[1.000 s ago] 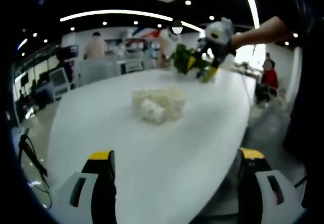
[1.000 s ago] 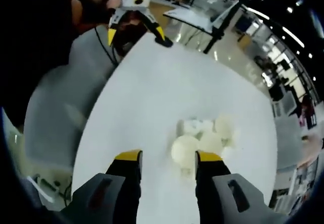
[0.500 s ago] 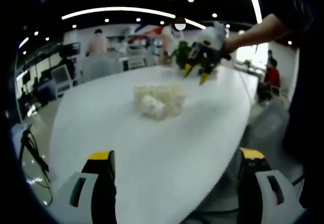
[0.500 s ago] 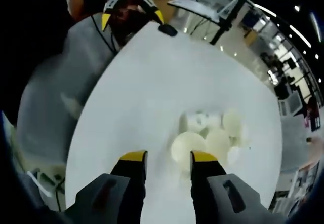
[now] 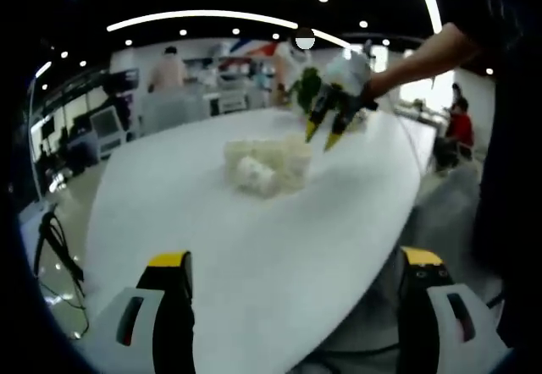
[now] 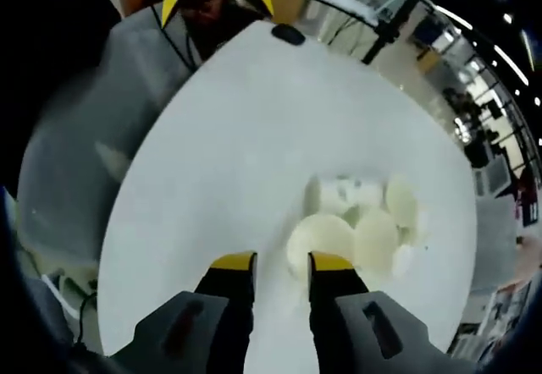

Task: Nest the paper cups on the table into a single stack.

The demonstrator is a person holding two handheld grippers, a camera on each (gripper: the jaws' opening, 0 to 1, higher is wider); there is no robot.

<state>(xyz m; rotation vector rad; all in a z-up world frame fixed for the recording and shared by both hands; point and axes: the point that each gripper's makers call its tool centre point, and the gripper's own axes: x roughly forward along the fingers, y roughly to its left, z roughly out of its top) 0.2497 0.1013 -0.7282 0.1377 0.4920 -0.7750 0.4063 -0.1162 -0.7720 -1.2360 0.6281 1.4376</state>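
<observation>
Paper cups (image 5: 267,165) clustered near the middle of the white table (image 5: 212,247), some upright and at least one on its side (too blurred to count). The right gripper (image 6: 281,262) hangs just over the nearest cup (image 6: 320,240), fingers narrowly parted and empty, while the left gripper (image 5: 296,260) waits at the near table edge, fingers wide apart and empty. To do the pick well, the right fingers should probably straddle one cup's rim, then close gently so the thin wall is not crushed.
</observation>
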